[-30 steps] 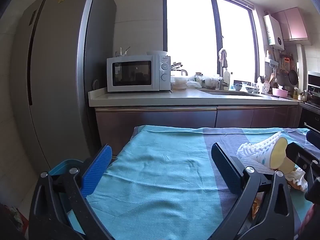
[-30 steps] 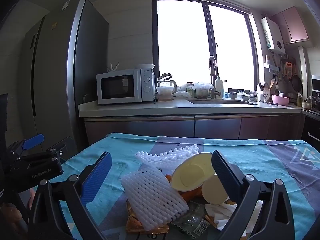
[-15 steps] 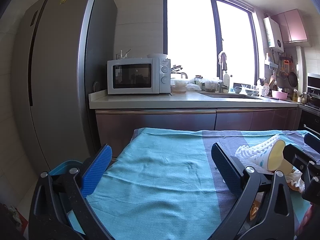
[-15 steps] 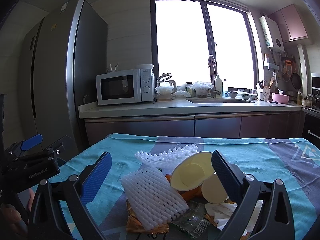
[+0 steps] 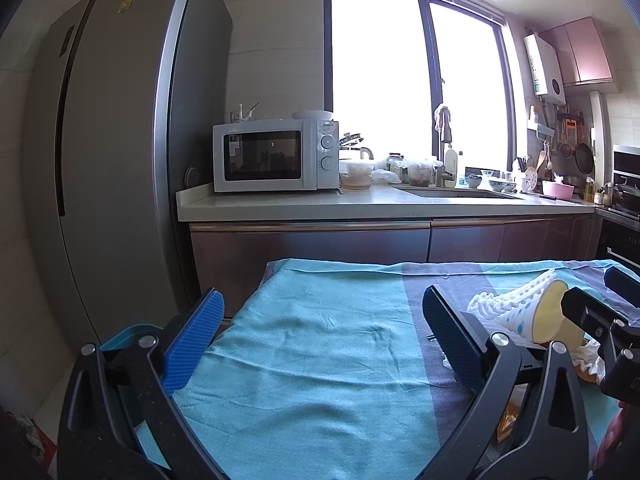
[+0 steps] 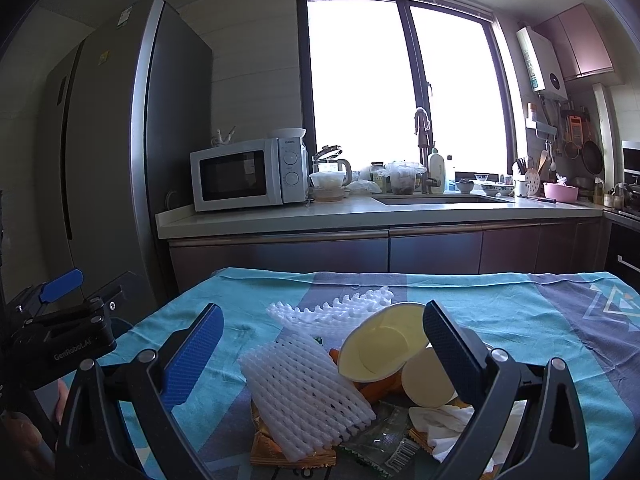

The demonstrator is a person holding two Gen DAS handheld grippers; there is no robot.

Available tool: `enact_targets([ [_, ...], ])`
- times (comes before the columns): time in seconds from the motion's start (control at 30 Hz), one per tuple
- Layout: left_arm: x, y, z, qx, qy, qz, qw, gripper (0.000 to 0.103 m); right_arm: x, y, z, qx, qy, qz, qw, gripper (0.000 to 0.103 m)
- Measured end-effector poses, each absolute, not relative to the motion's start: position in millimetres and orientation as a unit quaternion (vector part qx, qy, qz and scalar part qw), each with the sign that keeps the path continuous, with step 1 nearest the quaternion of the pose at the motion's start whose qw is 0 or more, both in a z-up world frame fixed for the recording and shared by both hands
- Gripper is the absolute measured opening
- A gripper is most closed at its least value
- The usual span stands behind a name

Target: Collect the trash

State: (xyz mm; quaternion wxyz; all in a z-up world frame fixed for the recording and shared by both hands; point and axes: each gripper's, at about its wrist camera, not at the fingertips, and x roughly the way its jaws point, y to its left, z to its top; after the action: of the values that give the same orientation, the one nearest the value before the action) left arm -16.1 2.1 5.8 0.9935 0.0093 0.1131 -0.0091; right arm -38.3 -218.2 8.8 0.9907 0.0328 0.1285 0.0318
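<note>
The trash pile (image 6: 360, 396) of foam netting (image 6: 304, 392), crushed paper cup (image 6: 384, 348) and wrappers lies on the teal-clothed counter (image 6: 520, 320). Your right hand-held gripper (image 6: 324, 344) hovers spread around it. Your left hand-held gripper (image 5: 320, 328) hangs spread and empty over bare cloth.

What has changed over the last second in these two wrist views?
Very little. The left tongs tipped slightly up and the right tongs eased slightly forward toward the trash pile. Nothing was gripped or released. Both tongs stay open, and the foam net and paper cups lie unmoved on the tablecloth.
</note>
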Motion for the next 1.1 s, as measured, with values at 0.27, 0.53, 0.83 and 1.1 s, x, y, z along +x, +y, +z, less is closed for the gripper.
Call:
enact_targets([
  [0.27,-13.6,0.8,5.4,0.010,0.113,-0.011,0.994,0.098,-38.1,-220.3,8.3,0.036,0.130,0.032,0.990,0.096],
  [0.53,-12.3,-0.5,3.2,0.011,0.113,-0.013,0.993,0.098,-38.7,-222.0,8.0,0.036,0.131,0.032,0.990,0.096],
  [0.83,-13.9,-3.8,0.3,0.014,0.112,-0.018,0.993,0.098,-38.2,-224.5,6.3,0.037,0.133,0.034,0.990,0.096],
  [1.1,-13.2,-8.4,-3.0,0.017,0.118,-0.026,0.992,0.098,-37.1,-228.6,4.2,0.041,0.136,0.035,0.989,0.096],
])
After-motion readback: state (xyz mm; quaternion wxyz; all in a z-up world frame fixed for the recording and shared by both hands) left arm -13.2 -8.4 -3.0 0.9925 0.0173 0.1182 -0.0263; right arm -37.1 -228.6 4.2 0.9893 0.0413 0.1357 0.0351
